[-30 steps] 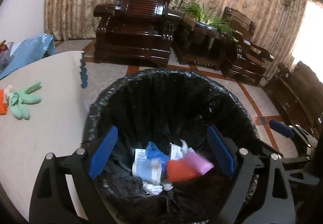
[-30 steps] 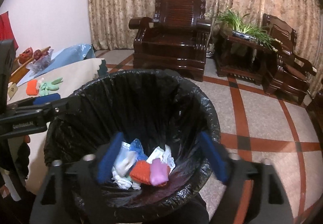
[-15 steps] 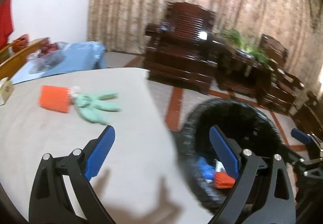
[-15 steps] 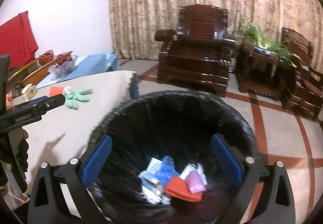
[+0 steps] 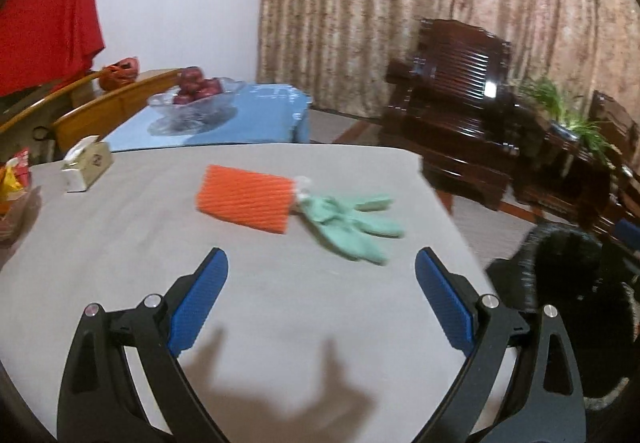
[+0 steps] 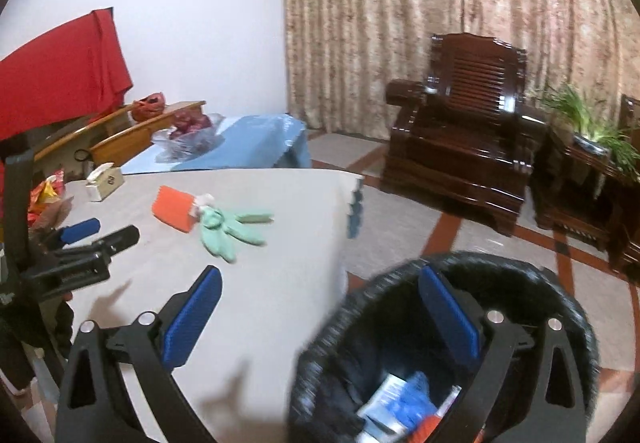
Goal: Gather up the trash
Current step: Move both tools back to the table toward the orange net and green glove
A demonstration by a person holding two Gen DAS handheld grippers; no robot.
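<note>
both claws hang wide and empty over a grey table (image 5: 120,243) with trash left to collect.

the left claw (image 5: 322,285) has just spread its blue pads further, nothing between them; an orange sponge (image 5: 246,203) and a green glove (image 5: 348,227) lie touching mid-table, just beyond it. the right claw (image 6: 320,299) gapes above the table's near corner and the black-lined bin (image 6: 552,283) standing beside the table, with wrappers (image 6: 394,399) in its bottom. a tissue box (image 5: 86,168) sits at the table's far left.

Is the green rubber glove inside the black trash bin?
No, the green rubber glove lies on the grey table, beside the orange foam sleeve.
</note>
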